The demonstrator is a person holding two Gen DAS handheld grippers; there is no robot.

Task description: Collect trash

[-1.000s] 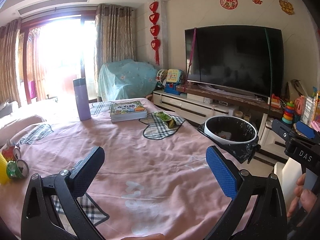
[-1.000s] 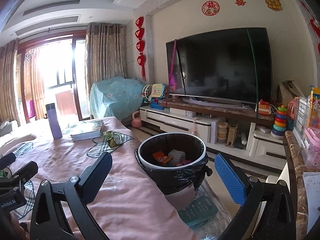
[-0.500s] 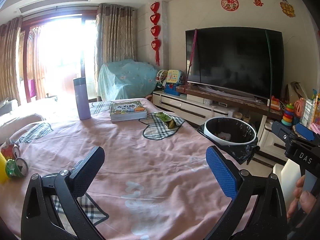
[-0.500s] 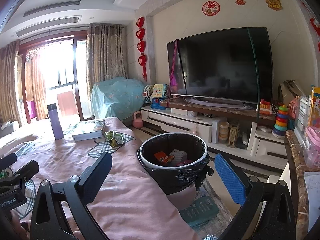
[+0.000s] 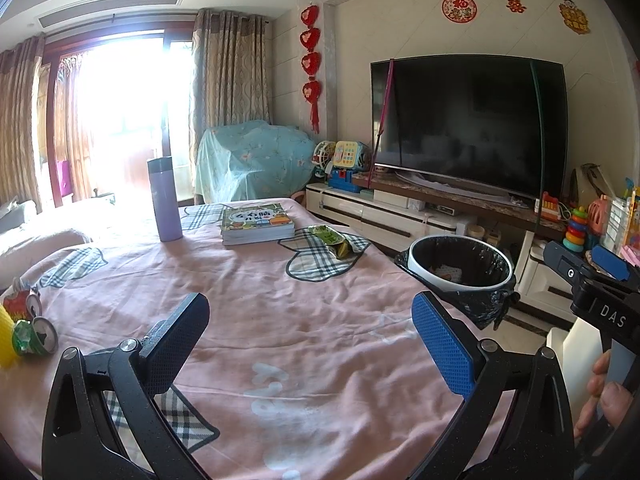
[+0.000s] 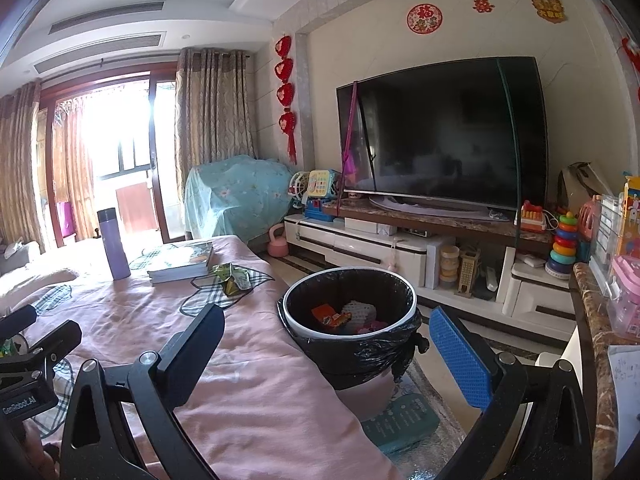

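Note:
A trash bin [image 6: 350, 320] lined with a black bag stands on the floor beside the pink-covered table; it holds wrappers and also shows in the left wrist view [image 5: 460, 266]. A green snack wrapper [image 5: 334, 240] lies on the table near the books, also in the right wrist view [image 6: 232, 278]. Crushed cans [image 5: 34, 334] lie at the table's left edge. My left gripper [image 5: 310, 340] is open and empty over the pink cloth. My right gripper [image 6: 326, 354] is open and empty, in front of the bin.
A purple bottle [image 5: 163, 199] and a stack of books [image 5: 256, 224] stand at the far side of the table [image 5: 280, 320]. A TV [image 6: 444, 136] on a low cabinet, toys and a covered chair [image 6: 236, 196] lie beyond. A marble ledge [image 6: 596, 360] is at right.
Both grippers have drifted slightly; the bin sits a little lower and nearer in the right wrist view. Both stay open and empty.

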